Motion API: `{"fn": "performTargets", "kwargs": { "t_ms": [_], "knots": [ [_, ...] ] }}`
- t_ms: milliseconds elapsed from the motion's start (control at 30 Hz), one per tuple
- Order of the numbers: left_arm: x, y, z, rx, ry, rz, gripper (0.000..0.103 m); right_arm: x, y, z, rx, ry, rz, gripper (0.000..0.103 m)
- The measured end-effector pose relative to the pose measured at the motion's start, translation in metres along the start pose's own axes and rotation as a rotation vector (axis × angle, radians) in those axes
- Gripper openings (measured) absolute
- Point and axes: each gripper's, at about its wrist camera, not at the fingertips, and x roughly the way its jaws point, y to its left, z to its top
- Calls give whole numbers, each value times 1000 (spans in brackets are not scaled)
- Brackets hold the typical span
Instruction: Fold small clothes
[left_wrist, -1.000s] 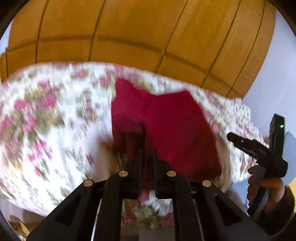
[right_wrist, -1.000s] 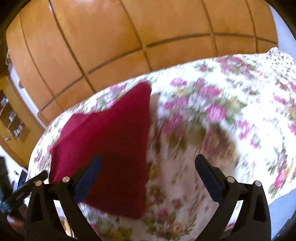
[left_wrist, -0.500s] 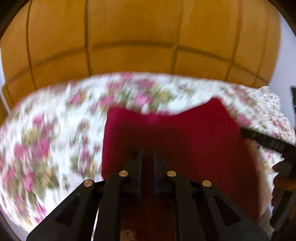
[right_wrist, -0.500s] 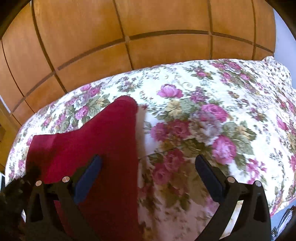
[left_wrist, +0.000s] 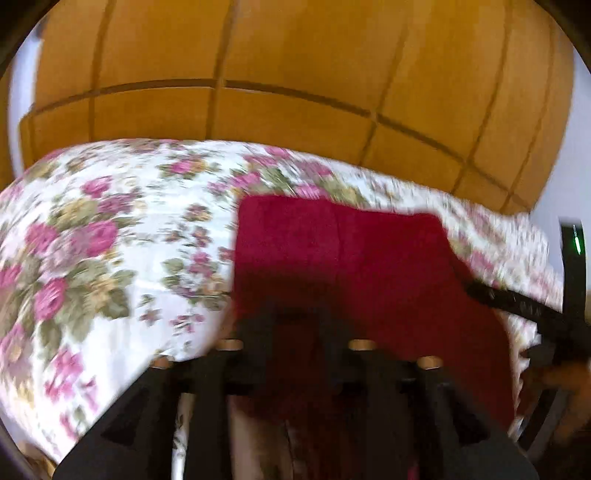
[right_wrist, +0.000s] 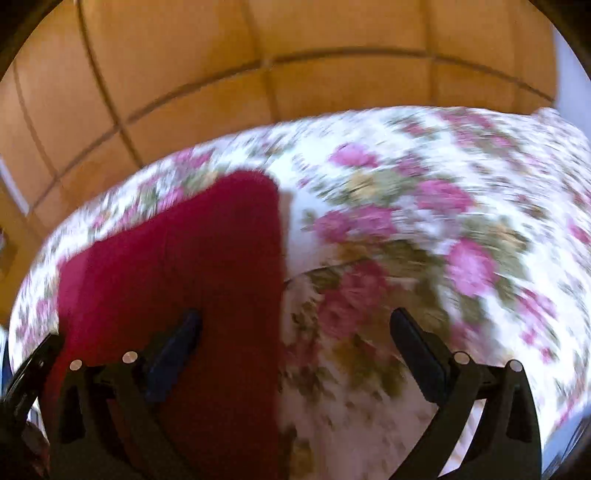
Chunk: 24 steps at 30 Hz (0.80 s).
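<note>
Left gripper (left_wrist: 295, 325): jaws had just been opening, now roughly half apart. Red cloth lay between and under them, but the blur hid whether the pads still pressed on it; judged let go or nearly so.

Right gripper (right_wrist: 295, 339): jaws spread wide, nothing held. Its left finger (right_wrist: 177, 343) hung over the red garment's right margin, its right finger (right_wrist: 417, 354) over bare bedspread.

Red garment (left_wrist: 369, 266): lay flat on the floral bedspread (left_wrist: 110, 240), near the person's edge of the bed, with two raised corners at its far edge and a shallow dip between them. Its long axis looked to run away from the person, towards the wooden wardrobe (left_wrist: 295, 74) behind the bed, though the fisheye lens made this uncertain.

Key relation: the garment sat directly ahead of and under the left gripper, but to the left of the right gripper's centre line. Left hand nearer the near hem; right gripper nearer the right side edge (right_wrist: 277, 240). Judged that any next fold across the cloth would start from that right edge, with the right gripper needing to shift leftward first.
</note>
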Motion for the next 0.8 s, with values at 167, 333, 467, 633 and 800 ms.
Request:
{"fn": "performTargets", "kwargs": {
  "t_ms": [167, 333, 467, 633, 800],
  "knots": [
    [7, -16, -7, 115, 21, 70, 70, -14, 13, -15, -63, 0, 17, 101],
    [17, -7, -16, 77, 92, -2, 70, 6, -3, -30, 0, 60, 69, 100],
    [3, 14, -14, -37, 110, -78, 80, -16, -8, -33, 47, 48, 107, 101],
    [-1, 39, -23, -224, 155, -215, 89, -29, -18, -38, 161, 99, 298, 99],
    [18, 38, -32, -305, 277, -364, 88, -7, -17, -41, 268, 201, 470, 80]
  ]
}}
